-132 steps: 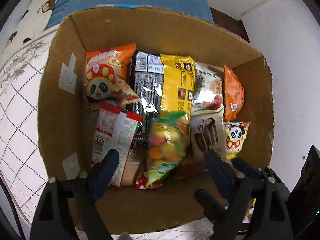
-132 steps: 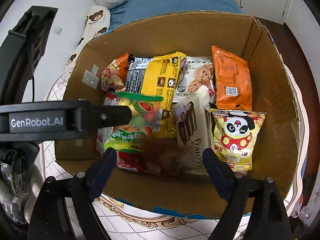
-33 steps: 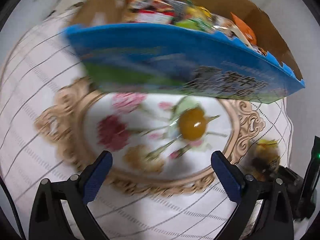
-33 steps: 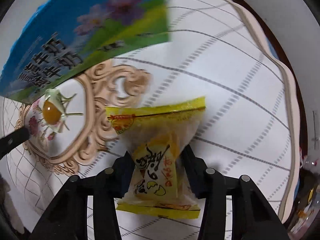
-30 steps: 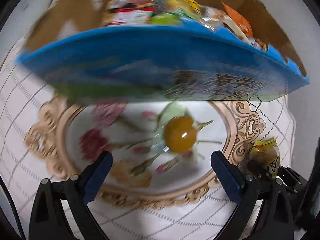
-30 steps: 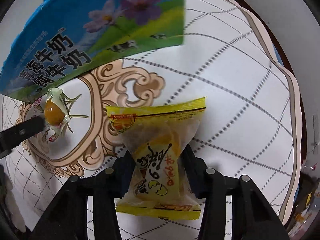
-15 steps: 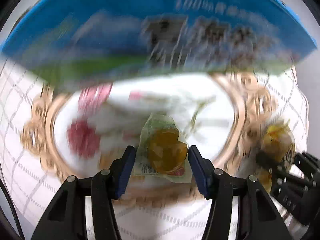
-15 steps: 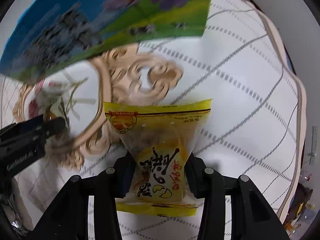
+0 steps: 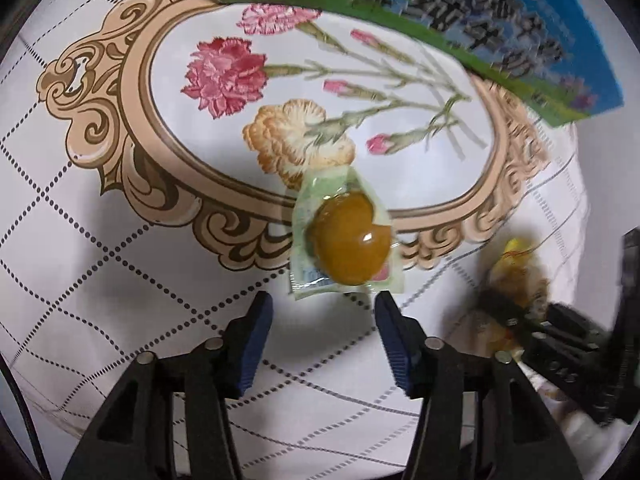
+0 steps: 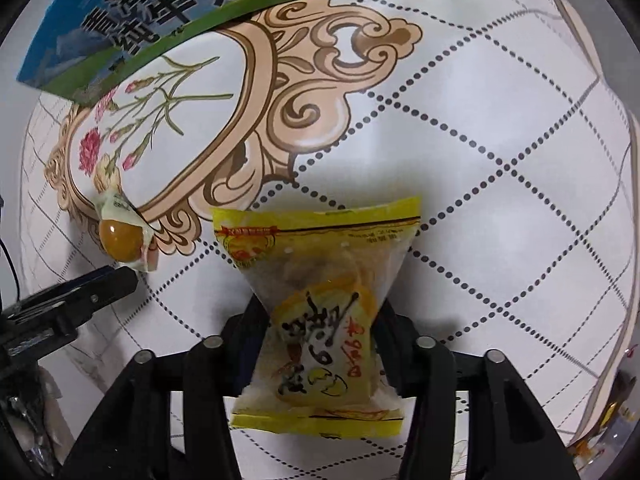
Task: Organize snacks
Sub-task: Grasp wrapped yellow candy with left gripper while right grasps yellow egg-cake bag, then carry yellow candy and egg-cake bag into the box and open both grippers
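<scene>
A small clear packet with an amber egg-shaped snack (image 9: 347, 245) lies on the patterned cloth just ahead of my left gripper (image 9: 324, 338), whose blue-padded jaws stand apart and do not touch it. It also shows in the right wrist view (image 10: 122, 243). My right gripper (image 10: 318, 344) is shut on a yellow snack packet (image 10: 320, 312) with black lettering, held above the cloth. That packet and the right gripper show blurred at the right of the left wrist view (image 9: 516, 280).
A blue and green milk carton box wall (image 9: 500, 28) rises at the far edge, also in the right wrist view (image 10: 180, 4). The white quilted cloth (image 10: 500, 160) carries a gold frame and flower print (image 9: 228, 72). Its edge curves at far right.
My left gripper has drawn back from the amber snack packet and its jaws have parted; half a second ago they flanked it. The right gripper still holds the yellow packet, shifted slightly.
</scene>
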